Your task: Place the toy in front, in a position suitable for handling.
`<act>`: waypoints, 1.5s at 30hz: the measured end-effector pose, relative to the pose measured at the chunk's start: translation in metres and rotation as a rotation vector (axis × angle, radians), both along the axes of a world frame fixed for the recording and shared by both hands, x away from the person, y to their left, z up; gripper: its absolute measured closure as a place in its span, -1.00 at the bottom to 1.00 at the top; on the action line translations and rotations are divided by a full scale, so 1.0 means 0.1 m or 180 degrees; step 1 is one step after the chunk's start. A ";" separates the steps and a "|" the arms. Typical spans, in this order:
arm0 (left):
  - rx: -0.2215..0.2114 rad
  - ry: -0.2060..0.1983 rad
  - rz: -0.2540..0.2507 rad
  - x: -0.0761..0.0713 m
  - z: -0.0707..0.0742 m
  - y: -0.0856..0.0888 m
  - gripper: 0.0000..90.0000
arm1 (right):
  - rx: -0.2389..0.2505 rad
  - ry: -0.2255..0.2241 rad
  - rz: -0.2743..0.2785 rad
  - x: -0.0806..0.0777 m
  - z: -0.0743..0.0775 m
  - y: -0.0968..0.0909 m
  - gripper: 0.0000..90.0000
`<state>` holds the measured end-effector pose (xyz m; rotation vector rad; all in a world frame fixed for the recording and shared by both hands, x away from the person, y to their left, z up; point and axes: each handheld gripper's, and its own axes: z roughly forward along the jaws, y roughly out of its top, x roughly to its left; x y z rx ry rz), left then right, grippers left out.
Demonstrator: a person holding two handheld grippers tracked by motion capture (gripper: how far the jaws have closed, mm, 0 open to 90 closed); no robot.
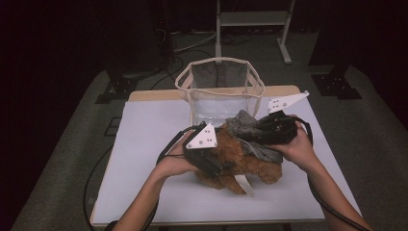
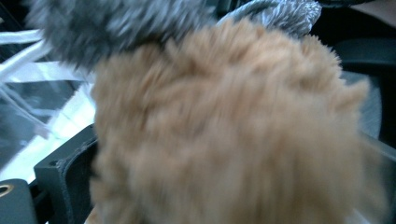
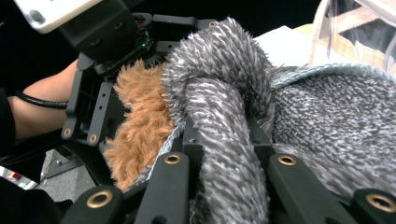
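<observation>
A brown furry piece (image 1: pixel 250 166) lies in a heap on the white table top (image 1: pixel 149 149), with a white strap (image 1: pixel 244 185) trailing from it. A grey fuzzy cloth (image 1: pixel 243 122) is draped over its far side. My left gripper (image 1: pixel 219 166) comes in from the left, and its jaws stand wide around the brown fur (image 2: pixel 224 130) without visibly pinching it. My right gripper (image 1: pixel 250 131) comes in from the right. It is shut on a fold of the grey cloth (image 3: pixel 219 102), which bulges up between its jaws. The left gripper (image 3: pixel 100 107) is seen just beyond that fold.
A mesh basket (image 1: pixel 192 82) with a cream rim stands open at the table's far edge, just behind the heap. A white metal stand (image 1: pixel 252 19) and cables are on the floor beyond. Bare table lies to the left and in front of the heap.
</observation>
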<state>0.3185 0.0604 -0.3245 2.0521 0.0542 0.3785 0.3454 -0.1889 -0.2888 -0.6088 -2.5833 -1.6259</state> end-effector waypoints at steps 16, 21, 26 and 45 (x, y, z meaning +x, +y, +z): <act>-0.0189 -0.0138 0.0119 0.01 0.06 0.31 -0.29 | 0.0155 -0.0117 -0.0018 -0.10 0.04 0.04 0.66; -0.0230 -0.0116 0.0056 0.01 0.05 0.33 -0.28 | 0.0214 -0.0070 -0.0052 -0.12 -0.01 -0.07 0.66; -0.0177 -0.0165 -0.0130 -0.03 0.07 0.29 -0.28 | 0.0220 -0.0090 -0.0114 -0.08 0.00 -0.11 0.66; -0.0209 -0.0091 0.0037 0.01 0.09 0.28 -0.30 | 0.0261 -0.0032 -0.0194 -0.20 -0.15 -0.36 0.66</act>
